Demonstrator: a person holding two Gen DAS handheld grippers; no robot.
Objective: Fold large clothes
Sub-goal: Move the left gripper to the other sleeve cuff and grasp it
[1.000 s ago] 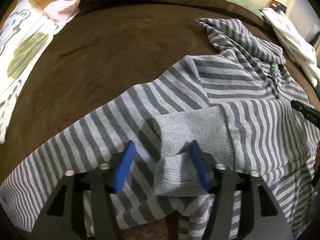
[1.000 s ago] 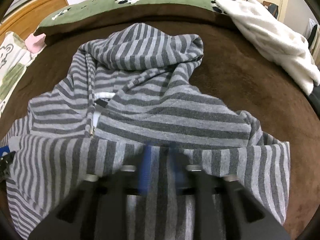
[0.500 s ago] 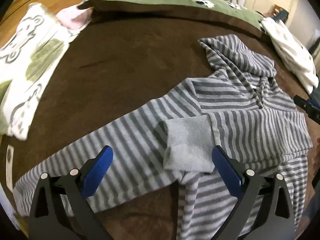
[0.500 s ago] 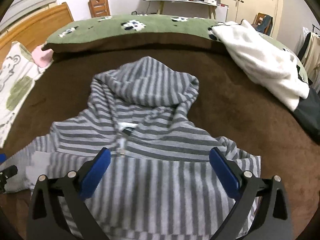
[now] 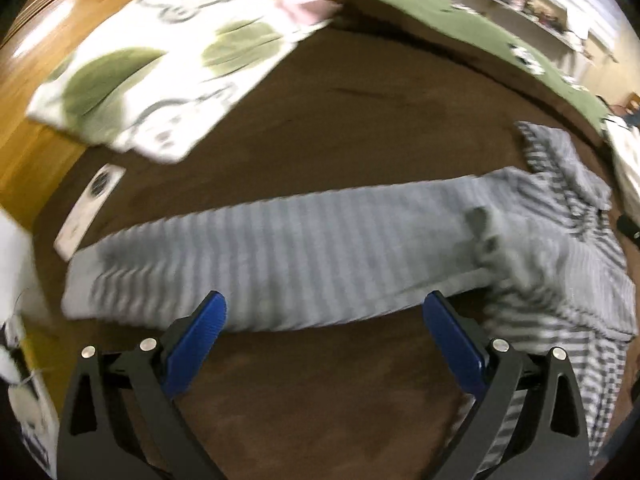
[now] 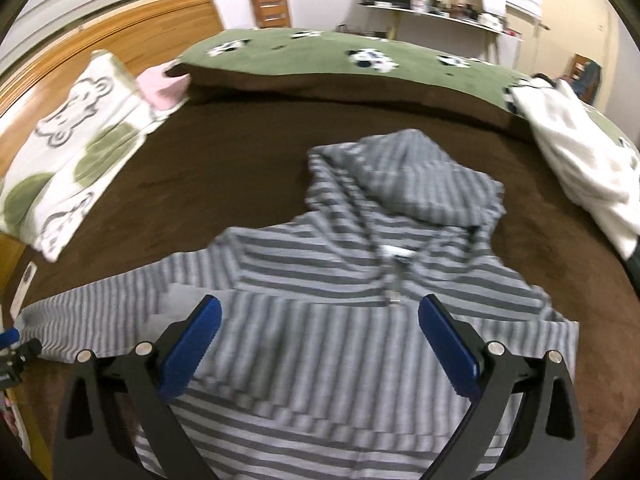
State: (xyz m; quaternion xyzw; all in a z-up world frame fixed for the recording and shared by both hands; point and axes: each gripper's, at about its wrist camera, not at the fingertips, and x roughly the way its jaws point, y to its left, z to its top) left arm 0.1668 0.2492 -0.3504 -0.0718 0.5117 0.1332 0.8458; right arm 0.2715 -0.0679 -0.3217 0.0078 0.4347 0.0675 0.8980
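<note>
- While both tools hang above it, the brown bedspread (image 6: pixel 240 168) carries everything.
- Next, the striped hoodie (image 6: pixel 360 280) lies flat on that cover, hood (image 6: pixel 404 176) toward the green pillow (image 6: pixel 320 56), one sleeve (image 5: pixel 300 256) stretched out sideways.
- Left gripper (image 5: pixel 326 326): fingers just sprung wide, nothing between them, clear of the sleeve.
- Right gripper (image 6: pixel 320 330): likewise just opened, spread and empty, over the hoodie's front.
</note>
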